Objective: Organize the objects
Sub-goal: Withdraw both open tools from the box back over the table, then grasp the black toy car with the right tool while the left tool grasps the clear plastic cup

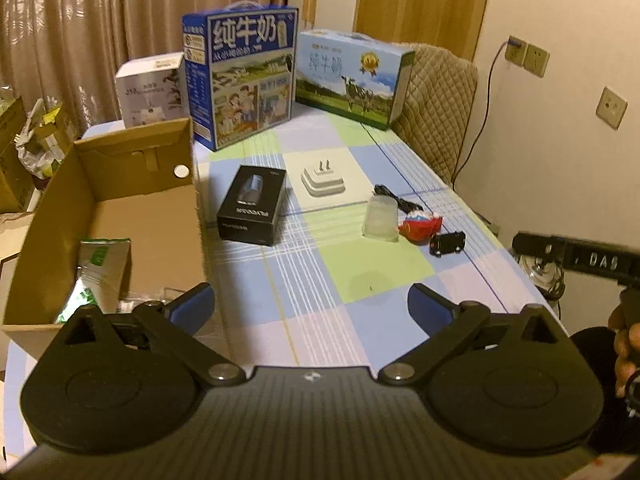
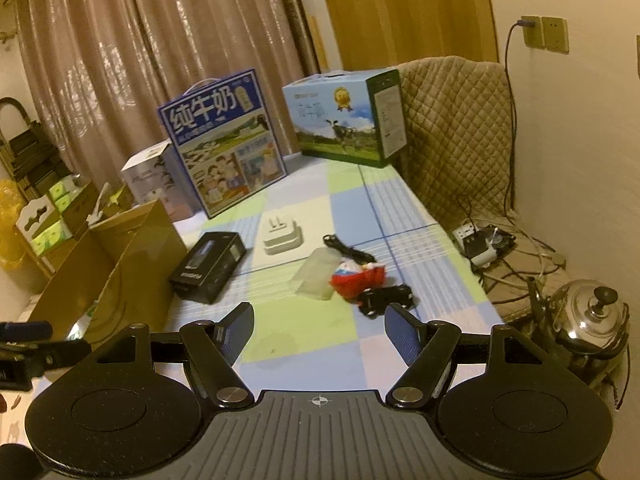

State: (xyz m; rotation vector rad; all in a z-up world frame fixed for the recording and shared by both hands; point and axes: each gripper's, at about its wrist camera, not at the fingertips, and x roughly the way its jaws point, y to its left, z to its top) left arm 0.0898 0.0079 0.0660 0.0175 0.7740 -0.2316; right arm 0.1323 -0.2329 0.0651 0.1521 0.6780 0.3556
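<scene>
An open cardboard box (image 1: 120, 216) stands at the table's left and holds a green packet (image 1: 100, 268). On the checked tablecloth lie a black product box (image 1: 252, 204), a white plug adapter (image 1: 323, 179), a clear plastic cup (image 1: 380, 216), a red toy (image 1: 420, 226), a black toy car (image 1: 448, 243) and a black cable (image 1: 394, 196). My left gripper (image 1: 310, 308) is open and empty by the box's near corner. My right gripper (image 2: 319, 328) is open and empty, just short of the toy car (image 2: 386, 298) and red toy (image 2: 356, 280).
Two milk cartons (image 1: 240, 80) (image 1: 352, 76) and a white box (image 1: 150, 88) stand at the table's far end. A padded chair (image 2: 456, 128) is at the right. A metal kettle (image 2: 592, 320) and a power strip (image 2: 476, 244) lie beyond the table's right edge.
</scene>
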